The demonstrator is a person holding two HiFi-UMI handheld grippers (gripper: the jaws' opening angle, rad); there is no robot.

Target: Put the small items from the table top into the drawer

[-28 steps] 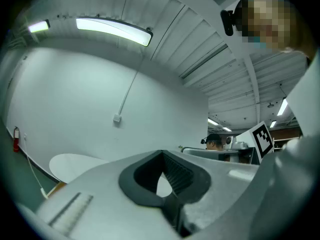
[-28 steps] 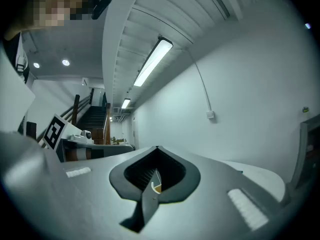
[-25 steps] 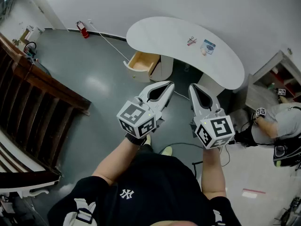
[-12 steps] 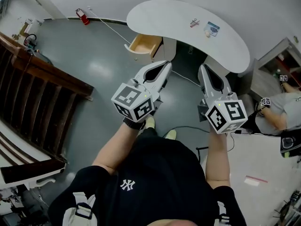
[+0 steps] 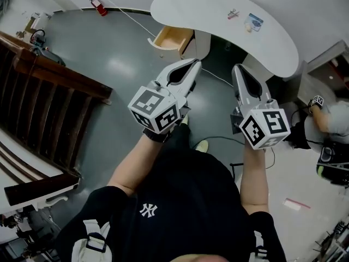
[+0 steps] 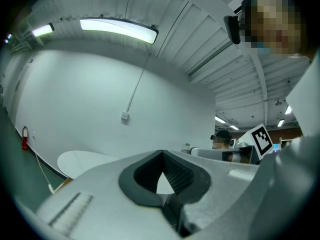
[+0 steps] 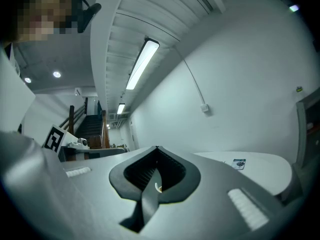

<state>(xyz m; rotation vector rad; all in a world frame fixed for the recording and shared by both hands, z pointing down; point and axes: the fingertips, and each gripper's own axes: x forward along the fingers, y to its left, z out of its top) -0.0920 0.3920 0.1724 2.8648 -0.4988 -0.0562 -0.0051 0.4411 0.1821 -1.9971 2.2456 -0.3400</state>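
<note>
Ahead of both grippers, well apart from them, the table [image 5: 218, 7] is seen with the small items on its right part: a packet [image 5: 254, 22], a small reddish thing [image 5: 233, 13] and a pale bit [image 5: 248, 28] just beside the packet. The drawer [image 5: 173, 39] is pulled out beyond the left gripper [image 5: 194, 63]. That and the right gripper [image 5: 238, 67] are held clenched, tips together, with nothing between the jaws. No item appears to have been moved yet.

The packet lies flat, so it could be pushed along the top or off the edge if the jaws are not opened and brought in low. The items lie beyond the right gripper and the drawer beyond the left, so a thing pinched only by its edge could be dropped on the way across. A cable [image 5: 126, 18] on the floor ahead could be caught underfoot.
</note>
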